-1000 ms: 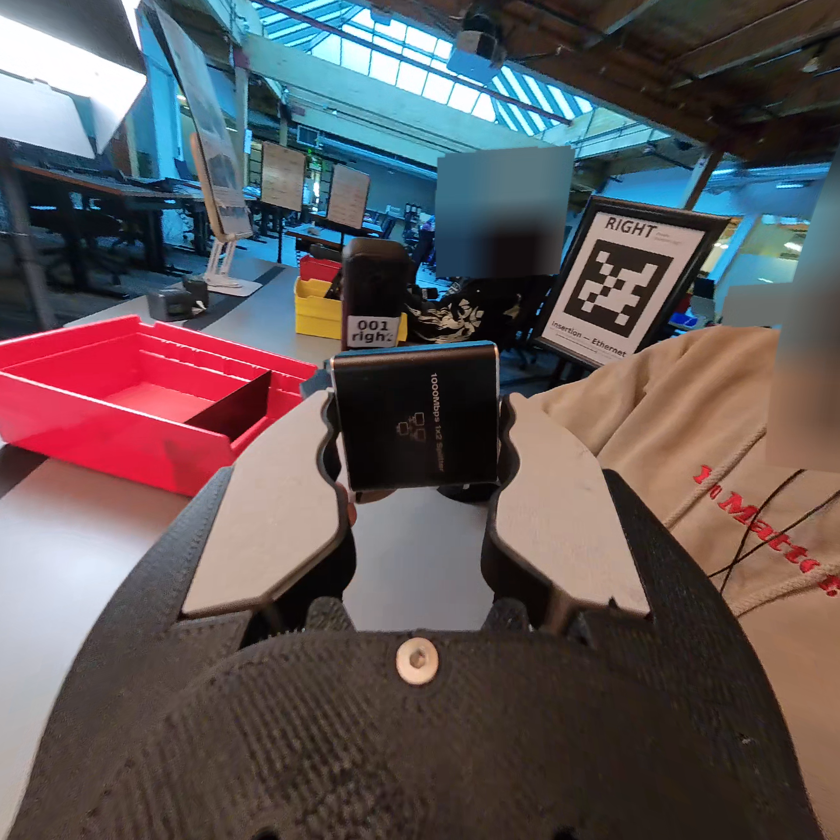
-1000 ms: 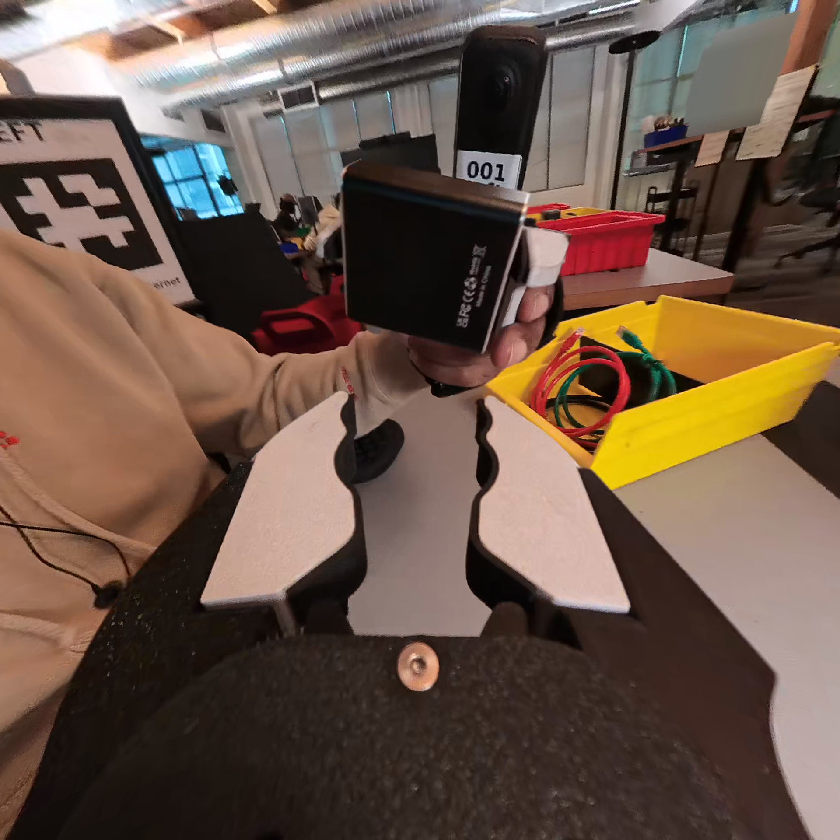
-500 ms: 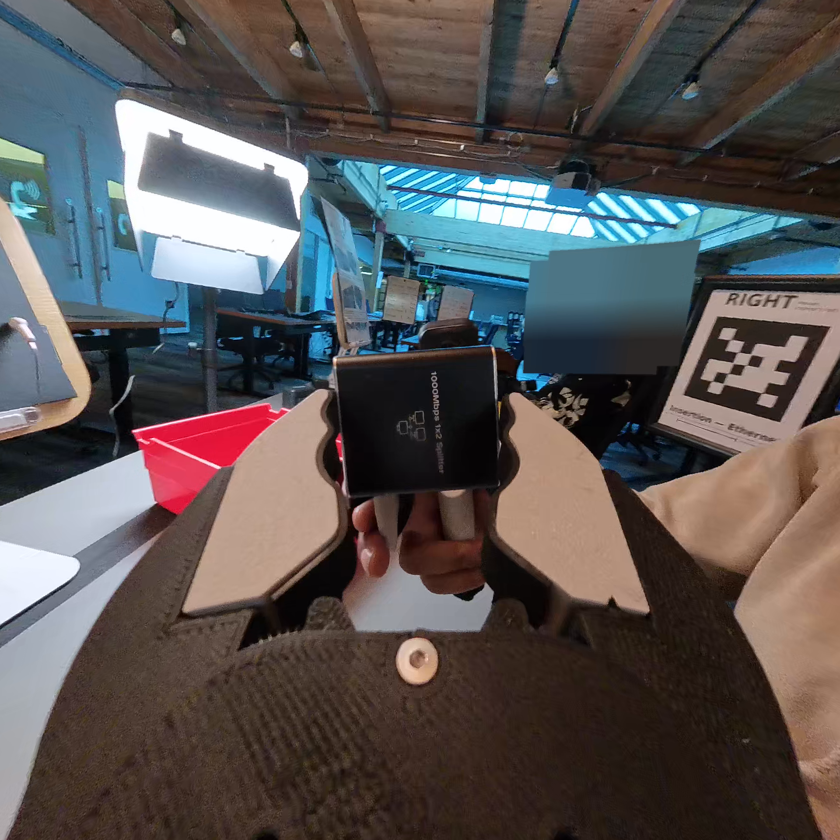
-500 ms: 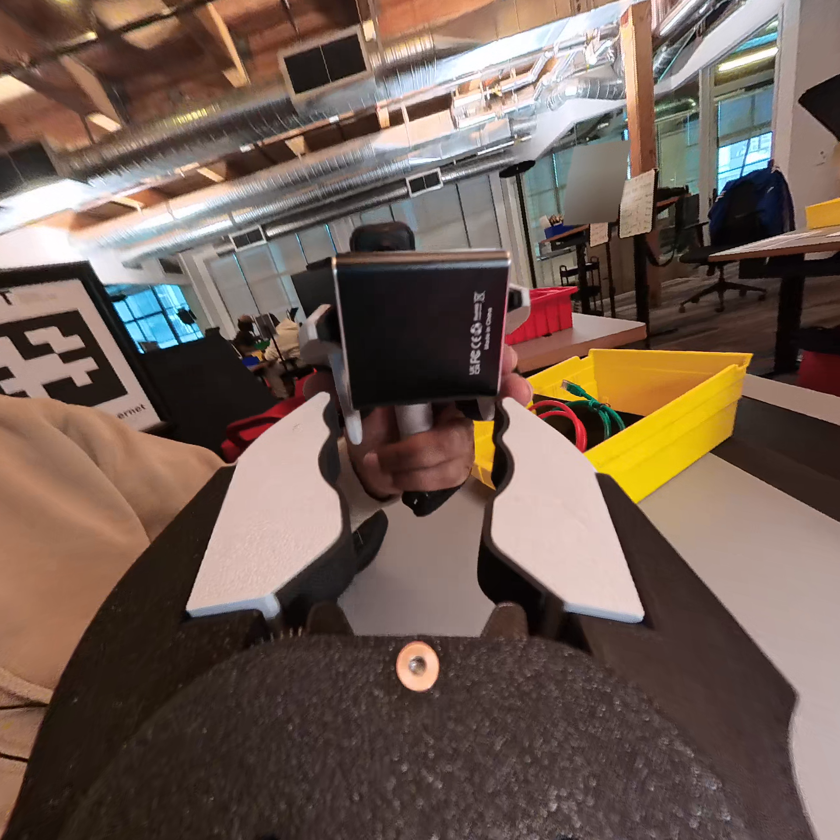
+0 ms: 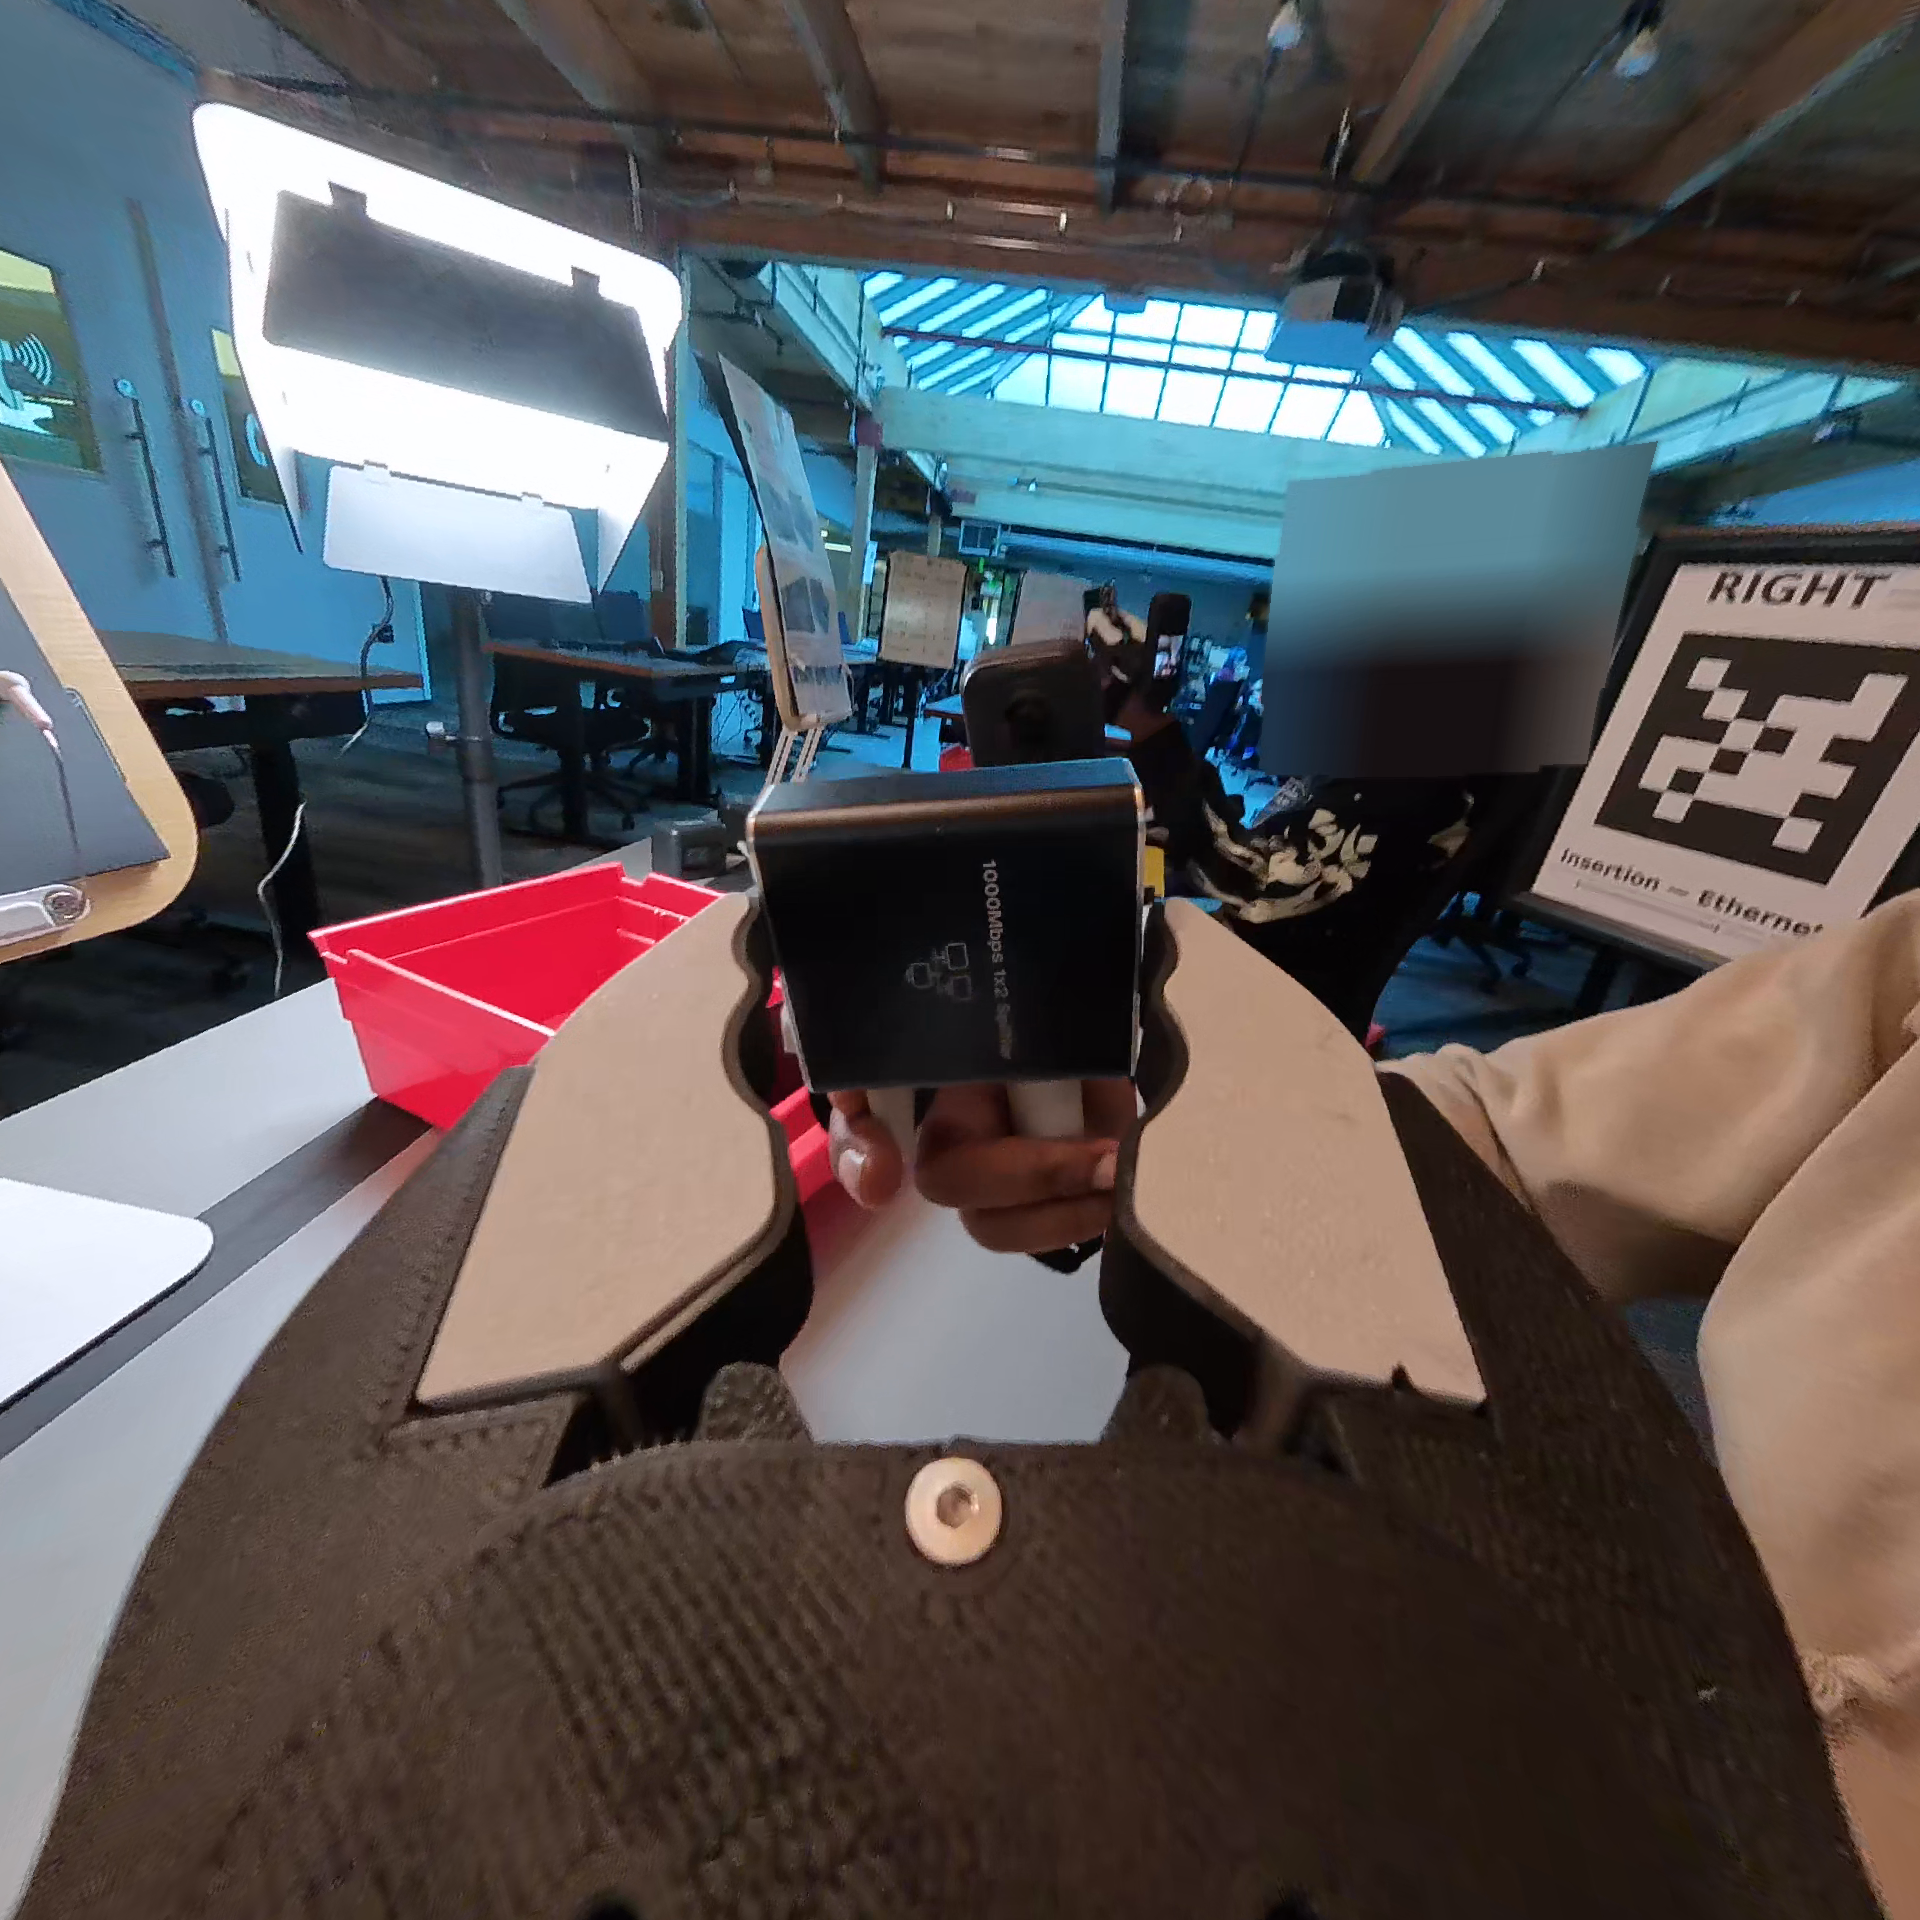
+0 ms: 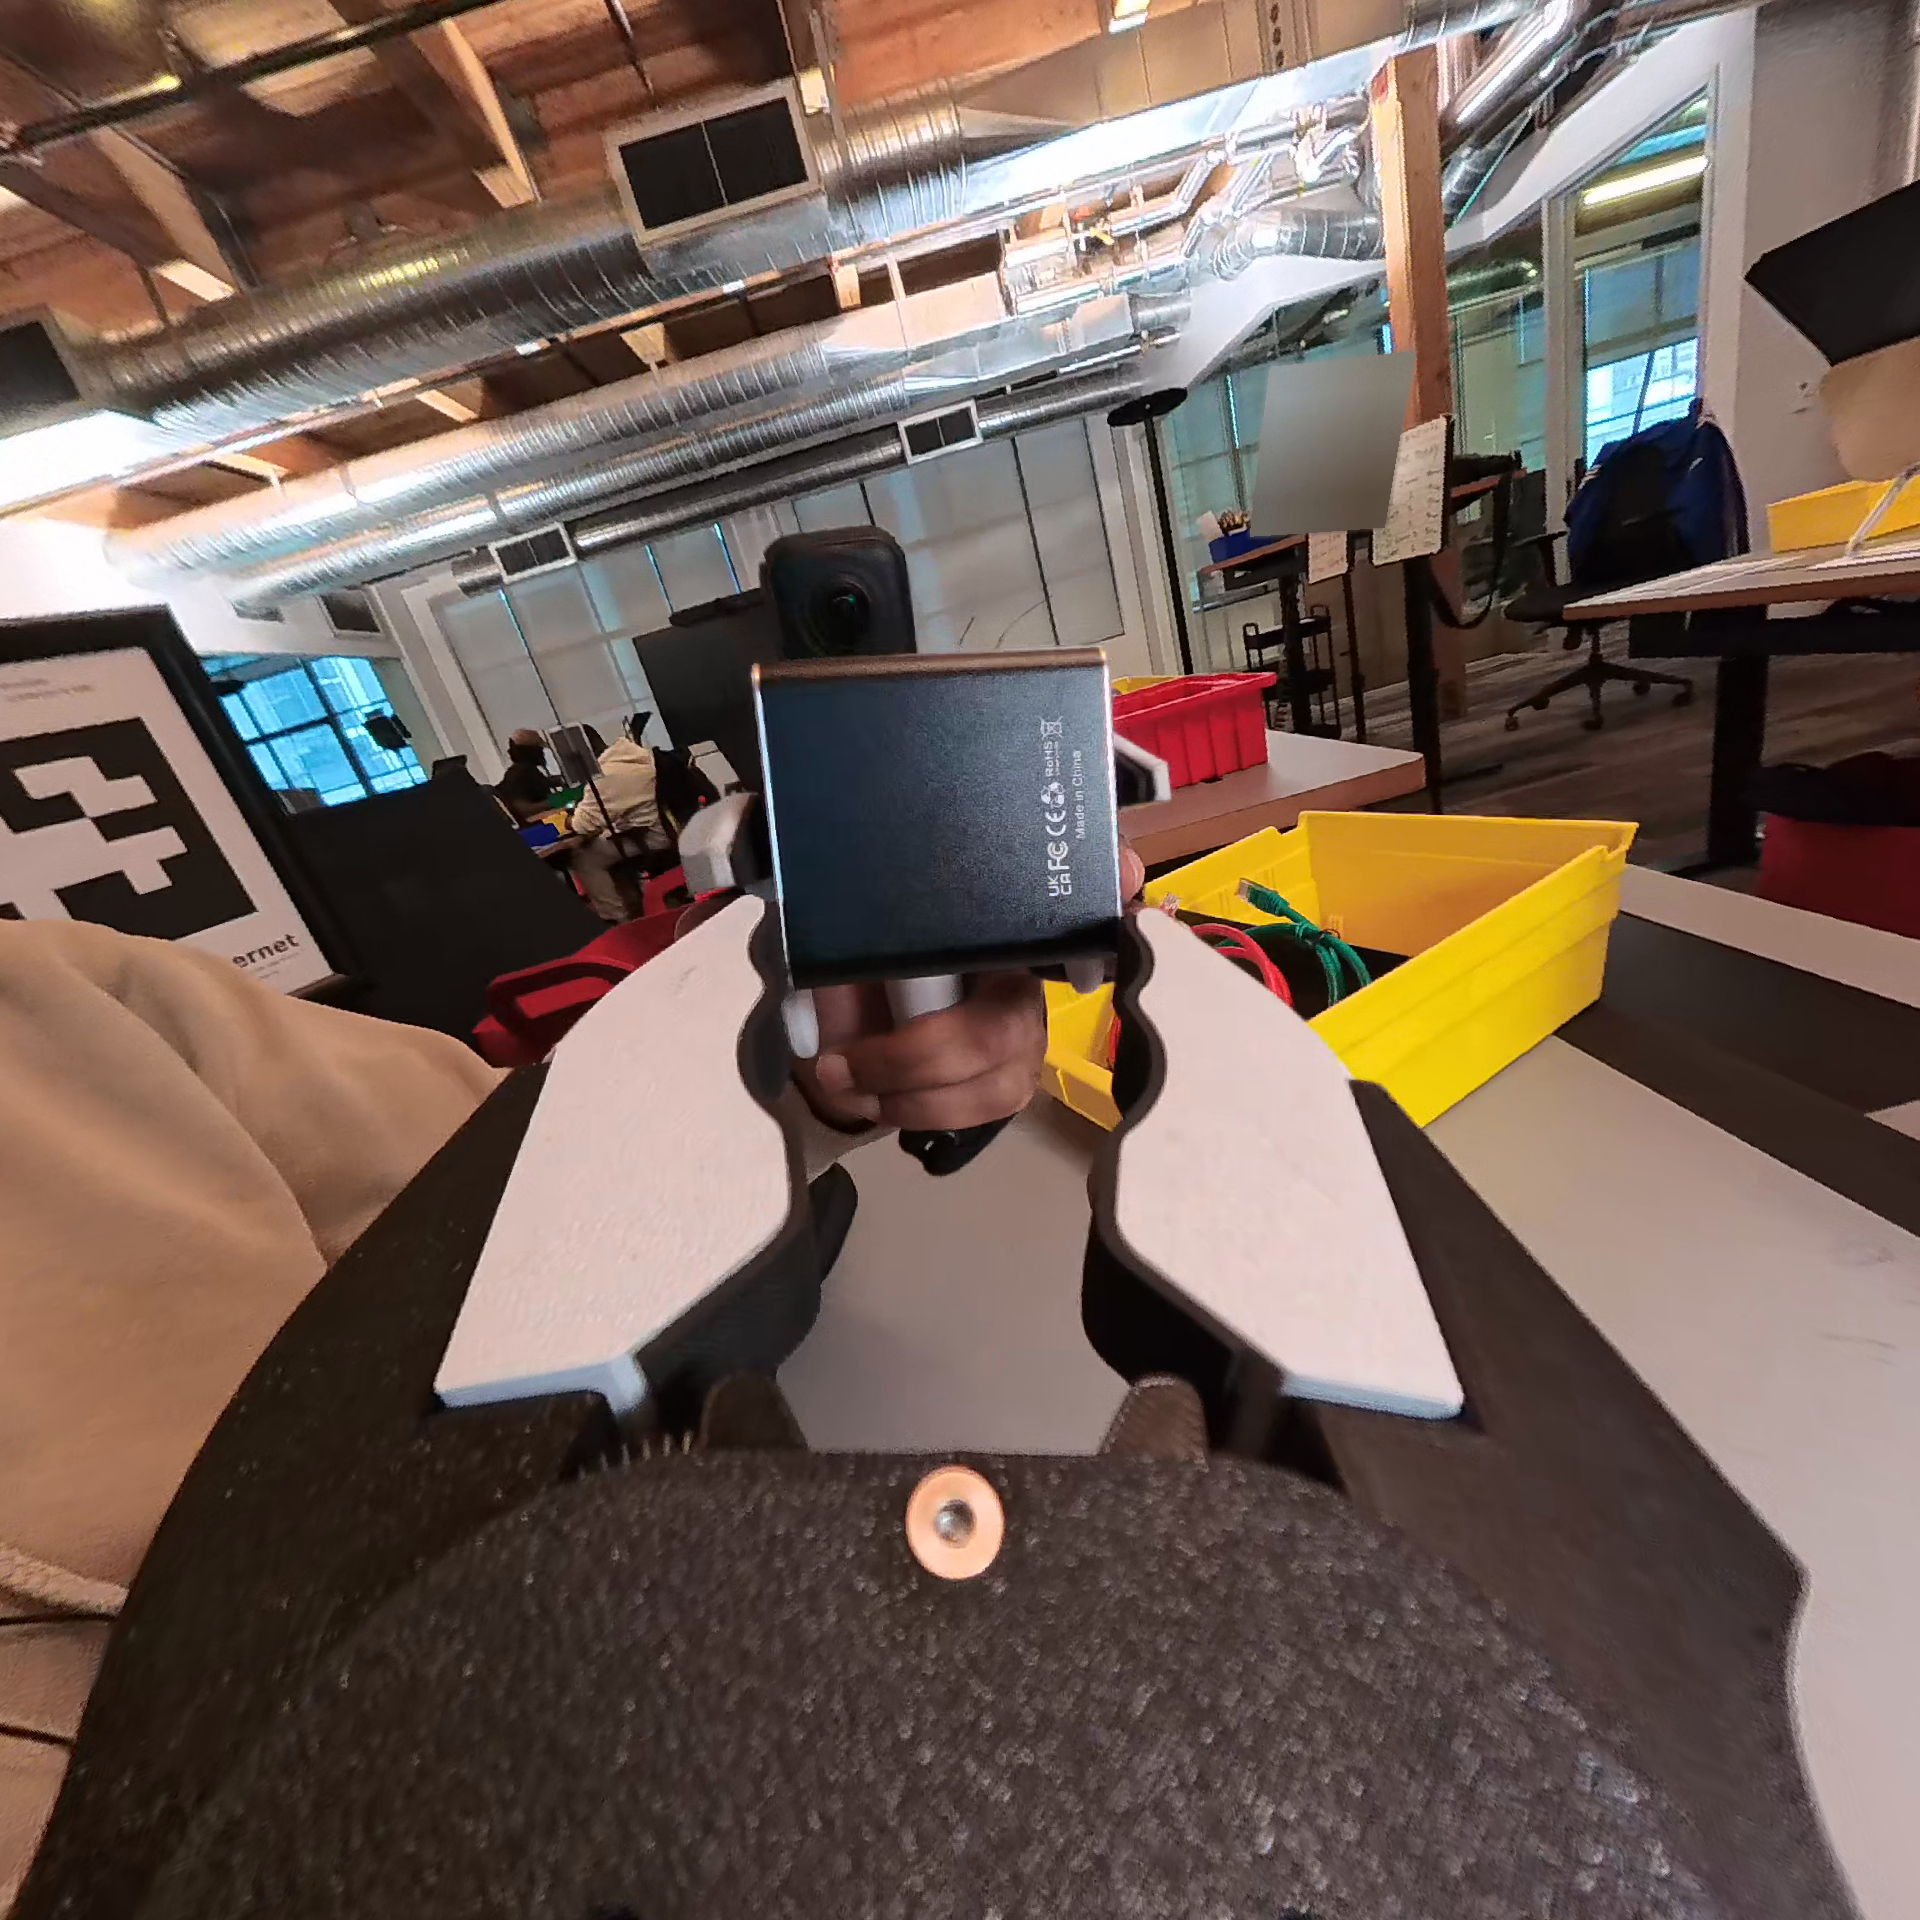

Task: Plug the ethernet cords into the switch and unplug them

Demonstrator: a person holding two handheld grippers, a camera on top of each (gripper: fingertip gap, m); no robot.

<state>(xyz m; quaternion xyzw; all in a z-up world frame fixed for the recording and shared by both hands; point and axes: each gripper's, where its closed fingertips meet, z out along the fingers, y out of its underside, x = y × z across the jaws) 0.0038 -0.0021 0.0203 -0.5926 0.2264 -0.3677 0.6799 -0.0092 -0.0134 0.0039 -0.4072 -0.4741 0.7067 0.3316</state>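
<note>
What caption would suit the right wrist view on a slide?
Both grippers' jaws close on one black switch held in mid-air, with red and green ethernet cords waiting in a yellow bin.

An open workshop-like office under a wooden beam ceiling (image 5: 1039, 104). A skylight (image 5: 1195, 374) glows blue-white above the far end, and a bright studio light panel (image 5: 447, 395) stands on a pole at the left. Silver ventilation ducts (image 6: 623, 416) run below the joists, with tall windows (image 6: 935, 540) behind. Desks (image 5: 260, 675) and office chairs (image 6: 1590, 665) fill the room. The grey worktop (image 6: 1662, 1247) has dark stripes.
</note>
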